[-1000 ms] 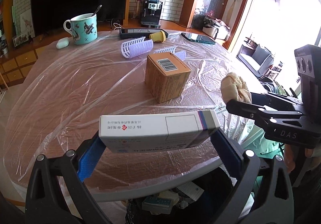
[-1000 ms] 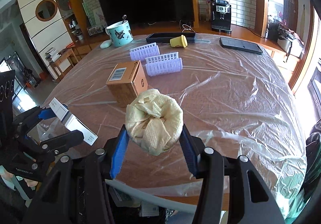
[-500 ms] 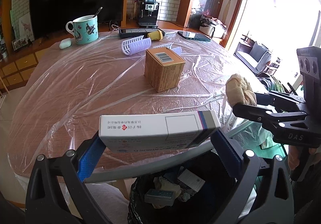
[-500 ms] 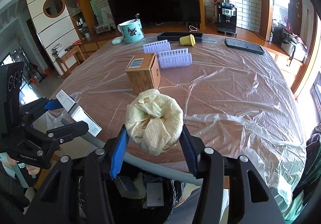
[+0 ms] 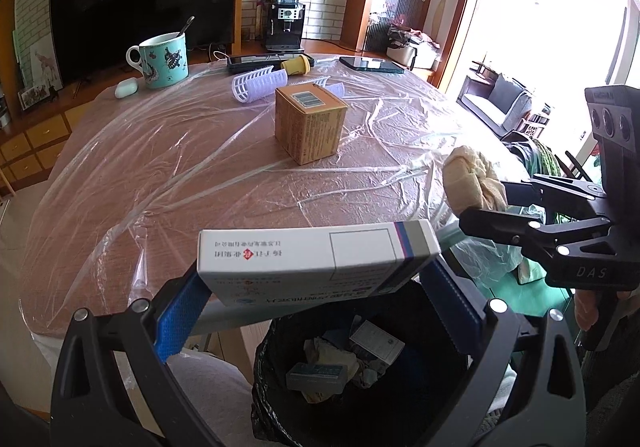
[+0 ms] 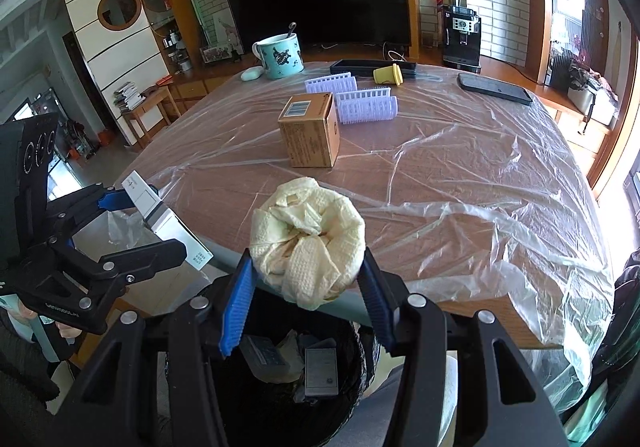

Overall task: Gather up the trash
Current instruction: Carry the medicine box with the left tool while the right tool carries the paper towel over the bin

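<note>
My left gripper (image 5: 316, 287) is shut on a flat white medicine box (image 5: 312, 255) and holds it level above a black-lined trash bin (image 5: 360, 387). My right gripper (image 6: 306, 287) is shut on a crumpled yellowish paper wad (image 6: 308, 239), also above the bin (image 6: 288, 375). The bin holds several pieces of paper and small boxes. The wad and right gripper show at the right of the left wrist view (image 5: 472, 179). The white box and left gripper show at the left of the right wrist view (image 6: 168, 223).
A round table under clear plastic sheet (image 5: 180, 175) lies ahead. On it stand a brown cardboard box (image 5: 310, 123), purple hair rollers (image 5: 260, 85), a turquoise mug (image 5: 162, 61), a yellow cap (image 5: 296, 65), a phone (image 5: 370, 64) and a white earbud case (image 5: 126, 89).
Both grippers have drawn back from the table edge with their loads. The trash bin has come fully into view beneath them.
</note>
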Available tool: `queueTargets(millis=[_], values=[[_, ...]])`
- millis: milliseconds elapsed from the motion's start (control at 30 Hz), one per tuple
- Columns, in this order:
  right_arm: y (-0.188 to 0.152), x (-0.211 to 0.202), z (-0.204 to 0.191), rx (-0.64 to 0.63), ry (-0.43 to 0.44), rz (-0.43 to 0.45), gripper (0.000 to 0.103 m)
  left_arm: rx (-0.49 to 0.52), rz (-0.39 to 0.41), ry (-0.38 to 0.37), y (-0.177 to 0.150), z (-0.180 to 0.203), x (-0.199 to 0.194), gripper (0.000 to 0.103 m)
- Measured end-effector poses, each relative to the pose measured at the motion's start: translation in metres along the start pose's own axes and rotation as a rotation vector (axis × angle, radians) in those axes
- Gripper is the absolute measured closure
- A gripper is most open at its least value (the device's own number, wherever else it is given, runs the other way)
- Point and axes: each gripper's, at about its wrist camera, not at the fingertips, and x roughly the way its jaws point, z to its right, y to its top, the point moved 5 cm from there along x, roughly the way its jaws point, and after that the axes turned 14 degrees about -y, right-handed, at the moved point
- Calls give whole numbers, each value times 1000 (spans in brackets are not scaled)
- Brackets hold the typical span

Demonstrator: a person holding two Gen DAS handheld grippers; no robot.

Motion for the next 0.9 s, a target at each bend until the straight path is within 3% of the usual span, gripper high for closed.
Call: queueTargets(millis=[900], values=[[-37,-12,-7,-34,17,-37,52,44,-57,-10,-29,21,-4,2]])
